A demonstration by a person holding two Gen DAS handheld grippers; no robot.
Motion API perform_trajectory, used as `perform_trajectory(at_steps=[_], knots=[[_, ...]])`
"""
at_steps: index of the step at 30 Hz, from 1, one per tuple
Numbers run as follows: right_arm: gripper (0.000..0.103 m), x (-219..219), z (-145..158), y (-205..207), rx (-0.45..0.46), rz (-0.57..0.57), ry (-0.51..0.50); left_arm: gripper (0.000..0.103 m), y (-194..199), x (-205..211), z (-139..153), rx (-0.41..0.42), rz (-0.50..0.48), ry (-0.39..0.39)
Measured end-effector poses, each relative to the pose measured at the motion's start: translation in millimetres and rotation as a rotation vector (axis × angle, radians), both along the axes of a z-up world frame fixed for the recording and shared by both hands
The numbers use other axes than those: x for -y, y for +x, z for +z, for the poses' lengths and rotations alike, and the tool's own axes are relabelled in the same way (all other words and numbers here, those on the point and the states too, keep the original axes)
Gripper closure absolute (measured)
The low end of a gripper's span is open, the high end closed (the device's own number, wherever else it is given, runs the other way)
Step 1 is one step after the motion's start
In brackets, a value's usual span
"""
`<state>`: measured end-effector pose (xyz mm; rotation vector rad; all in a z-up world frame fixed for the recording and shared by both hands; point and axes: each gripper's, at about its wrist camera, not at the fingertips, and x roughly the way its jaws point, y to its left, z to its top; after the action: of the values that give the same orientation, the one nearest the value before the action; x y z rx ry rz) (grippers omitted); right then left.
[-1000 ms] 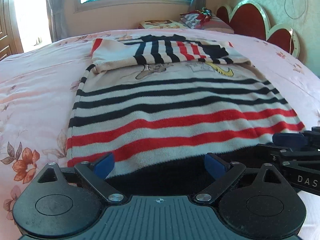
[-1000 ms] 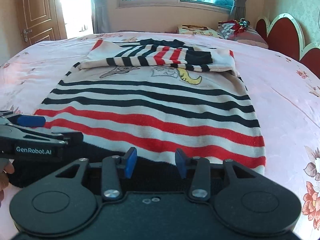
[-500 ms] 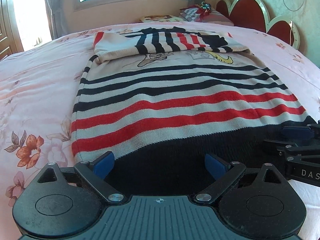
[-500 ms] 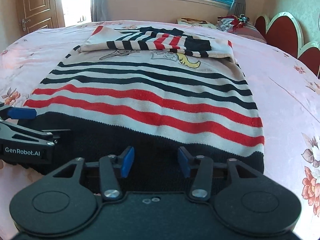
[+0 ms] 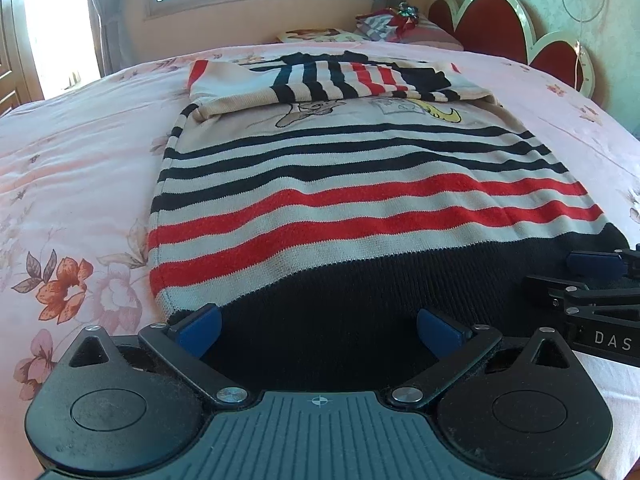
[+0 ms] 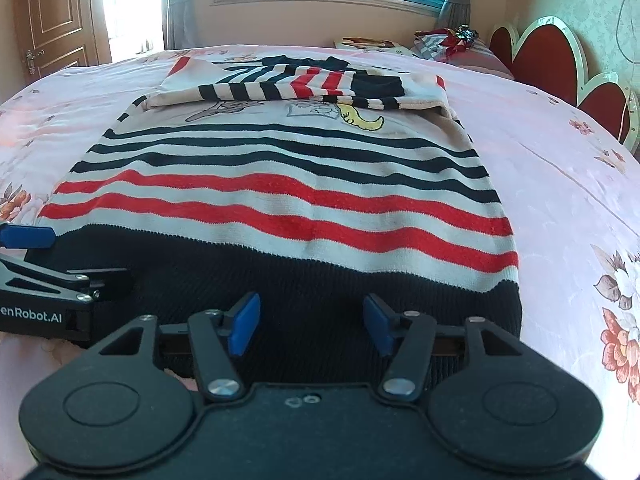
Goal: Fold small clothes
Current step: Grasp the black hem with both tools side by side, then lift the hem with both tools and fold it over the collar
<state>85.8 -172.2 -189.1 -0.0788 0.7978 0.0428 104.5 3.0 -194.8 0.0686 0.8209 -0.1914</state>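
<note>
A striped knit sweater [image 5: 360,184] lies flat on the bed, cream with black and red stripes and a wide black hem [image 5: 360,312]. Its sleeves are folded across the chest at the far end. It also shows in the right wrist view [image 6: 288,184]. My left gripper [image 5: 318,330] is open, its blue pads over the left part of the black hem. My right gripper [image 6: 310,328] is open over the right part of the hem [image 6: 320,280]. Each gripper shows at the edge of the other's view. Neither holds cloth.
The pink floral bedspread [image 5: 72,200] surrounds the sweater. A red scalloped headboard [image 5: 500,32] and pillows with folded items [image 5: 392,24] stand at the far right. A window is beyond the bed, and a wooden door [image 6: 56,20] is at the far left.
Both grippers have drawn back towards the hem, and more of the black hem shows before them. Both stay open. The sweater has not moved.
</note>
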Motion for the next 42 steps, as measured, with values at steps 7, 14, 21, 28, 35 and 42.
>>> perform_trajectory(at_steps=[7,14,21,28,35,42], knots=[[0.043,1,1,-7,-0.005,-0.018,0.004,0.000,-14,-11,2,0.000,-0.023,-0.013],[0.039,7,6,-18,-0.025,-0.046,0.026,0.000,-29,-41,10,-0.010,0.047,-0.071],[0.039,40,20,-30,0.012,-0.159,0.061,0.013,-27,-69,0,-0.061,0.102,-0.181],[0.040,88,22,-28,0.000,-0.292,0.083,0.032,-14,-59,2,-0.092,0.057,-0.254],[0.065,100,8,-22,-0.081,-0.257,0.175,0.089,-2,-71,0,-0.170,0.098,-0.359],[0.091,102,11,-11,-0.134,-0.185,0.285,0.092,4,-65,1,-0.172,0.056,-0.337]])
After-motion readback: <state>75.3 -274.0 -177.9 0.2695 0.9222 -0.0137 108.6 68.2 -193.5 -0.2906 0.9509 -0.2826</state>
